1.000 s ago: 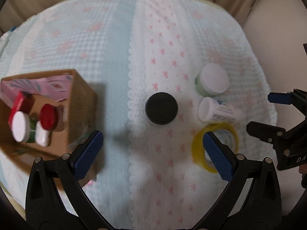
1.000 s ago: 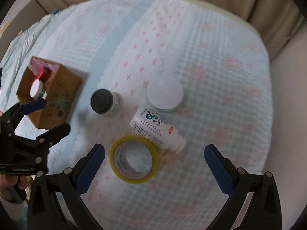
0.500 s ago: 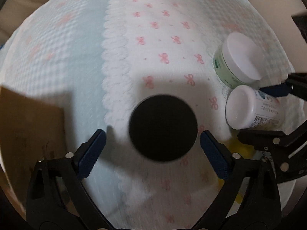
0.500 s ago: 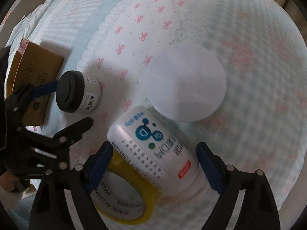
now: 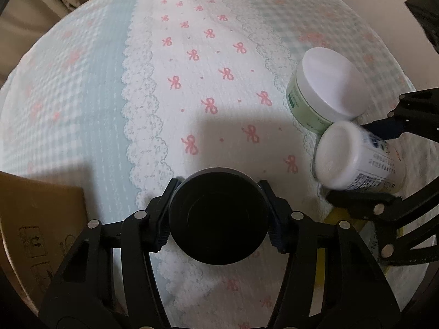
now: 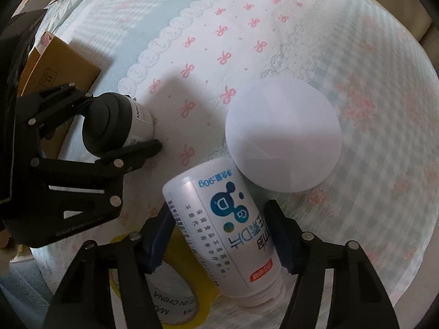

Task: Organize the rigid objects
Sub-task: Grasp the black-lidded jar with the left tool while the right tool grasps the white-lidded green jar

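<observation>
My left gripper is shut on a black-lidded jar, which stands on the bow-patterned cloth; the jar also shows in the right wrist view. My right gripper is shut on a white bottle with blue print that lies on its side; the bottle also shows in the left wrist view. A wide jar with a white lid stands just beyond the bottle, touching it, and shows in the left wrist view. A yellow tape roll lies under the bottle's near end.
A brown cardboard box stands at the left of the black-lidded jar, also in the right wrist view. The round table is covered by the patterned cloth, with beige curtain behind it. The table's edge curves close on the right.
Both grippers came down and closed: the left on the black-lidded jar, the right on the white bottle. Both were open half a second ago.
</observation>
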Motion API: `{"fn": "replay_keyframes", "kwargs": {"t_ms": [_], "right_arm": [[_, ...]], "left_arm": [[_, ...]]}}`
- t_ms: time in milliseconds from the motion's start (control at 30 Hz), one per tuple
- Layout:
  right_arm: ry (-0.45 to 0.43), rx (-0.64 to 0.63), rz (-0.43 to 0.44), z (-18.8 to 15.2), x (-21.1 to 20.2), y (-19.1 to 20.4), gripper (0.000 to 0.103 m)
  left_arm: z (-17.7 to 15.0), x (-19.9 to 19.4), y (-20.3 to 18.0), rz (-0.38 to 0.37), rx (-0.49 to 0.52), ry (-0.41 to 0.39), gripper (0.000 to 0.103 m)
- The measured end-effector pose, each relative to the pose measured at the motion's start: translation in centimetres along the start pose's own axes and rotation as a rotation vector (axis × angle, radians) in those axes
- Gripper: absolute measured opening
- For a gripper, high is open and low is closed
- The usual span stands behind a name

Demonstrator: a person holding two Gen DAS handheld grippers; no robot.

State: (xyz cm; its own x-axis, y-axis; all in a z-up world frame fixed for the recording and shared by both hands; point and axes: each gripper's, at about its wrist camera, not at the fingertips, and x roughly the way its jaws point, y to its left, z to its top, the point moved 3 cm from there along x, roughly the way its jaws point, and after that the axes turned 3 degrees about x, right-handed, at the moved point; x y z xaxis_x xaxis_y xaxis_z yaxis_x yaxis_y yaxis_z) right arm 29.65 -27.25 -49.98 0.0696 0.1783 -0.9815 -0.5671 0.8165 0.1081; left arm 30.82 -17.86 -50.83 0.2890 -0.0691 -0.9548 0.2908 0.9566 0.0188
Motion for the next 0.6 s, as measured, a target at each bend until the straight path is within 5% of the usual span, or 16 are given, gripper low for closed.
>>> {"fn": "replay_keyframes", "kwargs": {"t_ms": [267,600], "right_arm": [[-0.081,0.086,-0.041,-2.6,-3.8,-0.6,0.054],[-0.272,0.330,-0.042,-3.9,-12.0,-2.7,0.048]], "left_arm": [[-0.3,-2.3,1.3,-0.031,-0.068,-0.007,0.053],[-0.6,-10.7,2.1,-0.067,-0.129,-0.125,0.053]]}}
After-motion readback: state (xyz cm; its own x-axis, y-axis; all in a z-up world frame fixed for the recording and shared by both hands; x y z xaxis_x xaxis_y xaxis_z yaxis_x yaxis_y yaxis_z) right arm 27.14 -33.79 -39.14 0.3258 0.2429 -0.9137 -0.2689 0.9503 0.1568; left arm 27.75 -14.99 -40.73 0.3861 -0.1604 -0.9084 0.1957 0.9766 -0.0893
